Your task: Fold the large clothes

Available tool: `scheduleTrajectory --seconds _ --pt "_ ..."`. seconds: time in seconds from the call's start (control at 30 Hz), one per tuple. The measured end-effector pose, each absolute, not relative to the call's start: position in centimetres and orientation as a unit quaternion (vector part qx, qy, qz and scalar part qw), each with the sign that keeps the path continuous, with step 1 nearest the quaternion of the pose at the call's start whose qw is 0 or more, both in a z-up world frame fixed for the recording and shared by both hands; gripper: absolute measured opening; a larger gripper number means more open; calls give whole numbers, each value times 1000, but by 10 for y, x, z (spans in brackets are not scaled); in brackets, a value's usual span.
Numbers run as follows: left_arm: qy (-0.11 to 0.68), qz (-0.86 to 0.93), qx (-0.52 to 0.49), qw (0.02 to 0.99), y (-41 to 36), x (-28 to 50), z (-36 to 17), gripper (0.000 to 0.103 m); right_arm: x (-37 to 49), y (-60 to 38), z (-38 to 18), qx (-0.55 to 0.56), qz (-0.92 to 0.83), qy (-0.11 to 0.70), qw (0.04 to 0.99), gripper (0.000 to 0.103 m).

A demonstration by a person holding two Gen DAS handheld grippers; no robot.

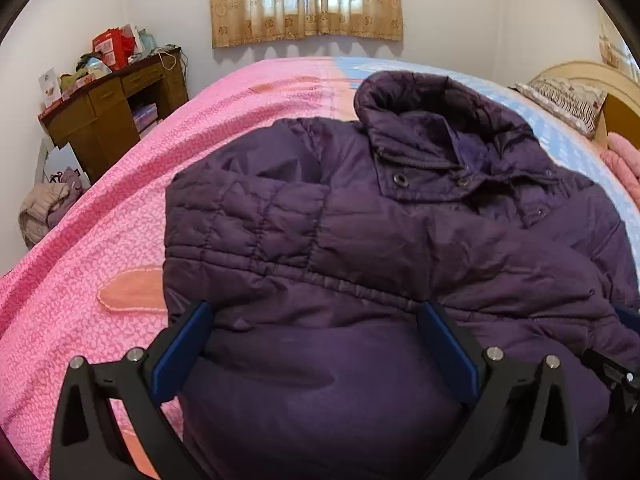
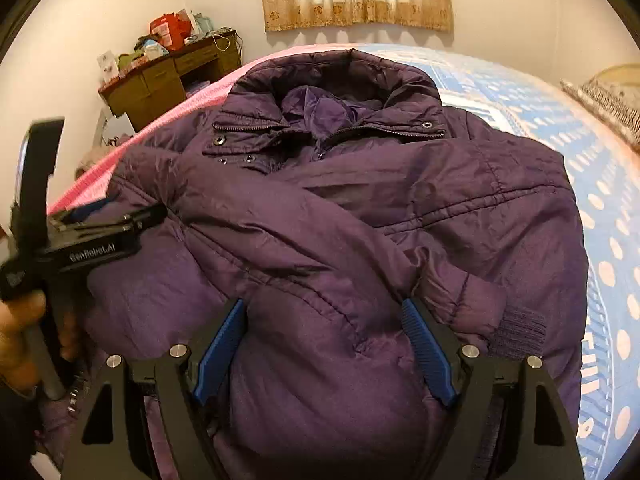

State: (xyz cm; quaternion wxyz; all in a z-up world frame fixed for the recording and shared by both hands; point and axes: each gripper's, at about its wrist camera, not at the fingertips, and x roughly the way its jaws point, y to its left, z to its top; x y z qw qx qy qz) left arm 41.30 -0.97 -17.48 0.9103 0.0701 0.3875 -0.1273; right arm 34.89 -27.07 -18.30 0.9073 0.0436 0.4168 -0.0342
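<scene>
Bed [image 1: 120, 208] bears purple jacket [image 1: 360, 240]; cluttered desk [image 1: 116, 112] beyond.

bare pink bedspread [image 1: 100, 216] left of the bulky jacket [image 1: 380, 240] lies free.

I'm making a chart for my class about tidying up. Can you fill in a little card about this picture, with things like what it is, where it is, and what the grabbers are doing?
thing: purple puffy jacket
where: flat on the bed, front up, collar away from the cameras
sleeves: both folded across the front
left gripper: open, straddling the jacket's lower part
right gripper: open, jacket between its fingers
bed cover: pink one side, blue the other
nearby: wooden desk, curtain
</scene>
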Motion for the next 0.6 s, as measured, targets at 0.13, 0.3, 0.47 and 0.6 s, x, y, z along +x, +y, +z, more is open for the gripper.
scheduleTrajectory --seconds 0.13,0.3,0.47,0.6 --pt "397 -123 73 907 -12 416 -179 103 353 -268 -186 30 -45 415 908 81" --pt "396 -119 79 907 -13 416 -177 103 351 -266 -187 21 -53 413 909 82" --pt "397 -116 83 906 -13 416 -179 103 354 -260 -189 7 -63 413 908 83" --pt "400 -106 99 905 -17 416 -180 103 353 -259 -189 3 -67 413 908 83"
